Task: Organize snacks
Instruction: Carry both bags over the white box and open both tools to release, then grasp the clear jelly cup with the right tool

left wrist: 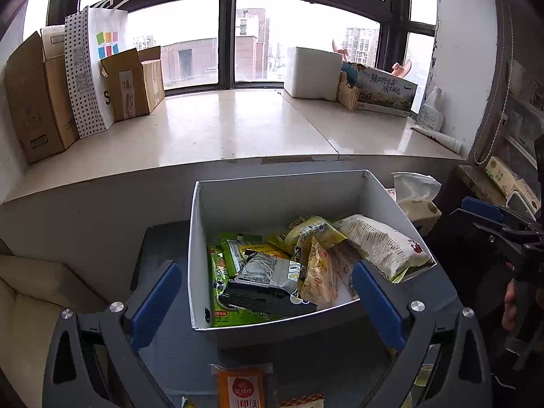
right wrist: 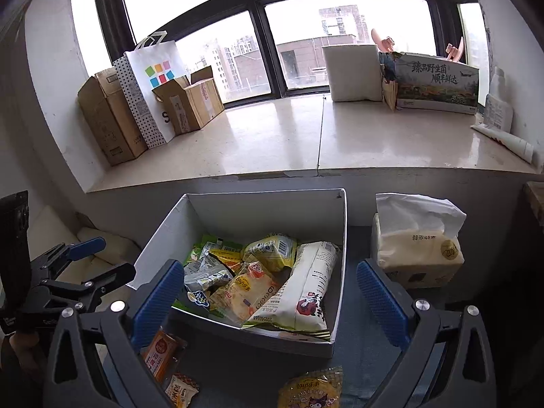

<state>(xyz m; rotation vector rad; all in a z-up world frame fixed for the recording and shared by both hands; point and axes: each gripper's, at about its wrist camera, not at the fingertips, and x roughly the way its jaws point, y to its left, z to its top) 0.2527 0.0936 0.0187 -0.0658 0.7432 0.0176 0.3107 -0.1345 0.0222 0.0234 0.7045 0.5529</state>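
Snack packets [right wrist: 268,282]: heaped inside white open-top box [right wrist: 163,238] on dark table [right wrist: 360,346] below window ledge [left wrist: 217,129]. Left gripper [left wrist: 267,302]: jaws spread wide, empty, straddling the box's near side. Orange sachet [right wrist: 159,353]: loose on table, near the box's front-left corner. Yellow chip packet [right wrist: 311,391]: loose, front. Right gripper [right wrist: 270,302]: jaws fully apart, empty. Tissue pack [right wrist: 418,255]: right of box.

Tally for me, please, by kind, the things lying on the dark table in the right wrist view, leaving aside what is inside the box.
Loose snack packets: 3 (orange packet, small brown packet, yellow packet)
White box: 1
Tissue pack: 1
Total: 5
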